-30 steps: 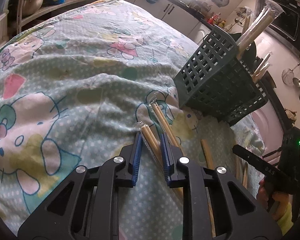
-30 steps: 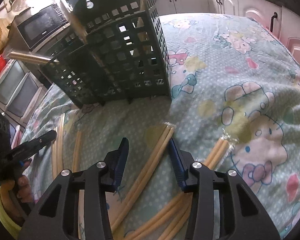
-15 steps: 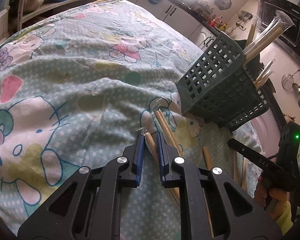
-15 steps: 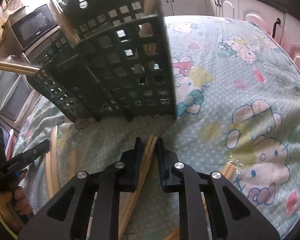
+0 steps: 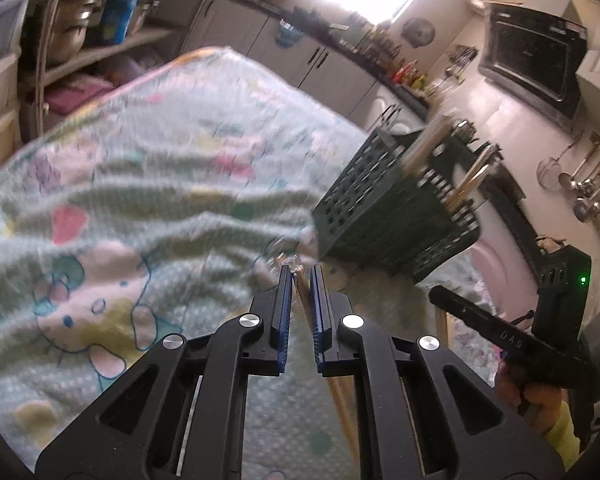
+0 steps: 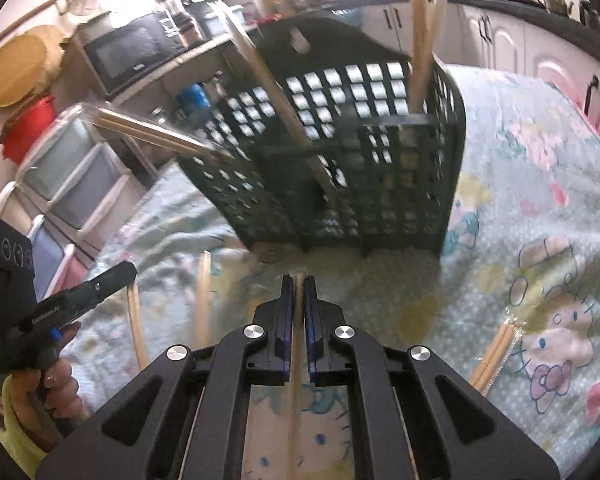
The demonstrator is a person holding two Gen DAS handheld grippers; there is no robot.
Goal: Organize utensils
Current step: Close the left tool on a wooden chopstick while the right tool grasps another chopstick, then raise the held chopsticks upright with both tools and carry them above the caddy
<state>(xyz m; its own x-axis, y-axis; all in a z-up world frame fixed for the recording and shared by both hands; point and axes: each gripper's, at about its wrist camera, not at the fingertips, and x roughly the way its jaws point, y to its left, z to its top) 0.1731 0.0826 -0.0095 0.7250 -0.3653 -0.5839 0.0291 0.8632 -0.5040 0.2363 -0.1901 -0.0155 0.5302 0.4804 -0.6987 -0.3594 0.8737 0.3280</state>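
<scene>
We log both grippers, left and right, each clamped on blurred chopsticks; their lower ends hidden.

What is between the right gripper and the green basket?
Only bare cartoon cloth, as the right wrist view shows. The right gripper holds chopsticks, and the green basket stands just beyond.

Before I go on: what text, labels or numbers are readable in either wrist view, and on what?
"DAS", seen upside down: on the right claw's black arm, left wrist view.
White print on the left claw's arm, right wrist view: too blurred to read.
Small badge on the microwave door: too small to read.
Basket, chopsticks, cloth: no lettering, cartoon prints only.
</scene>
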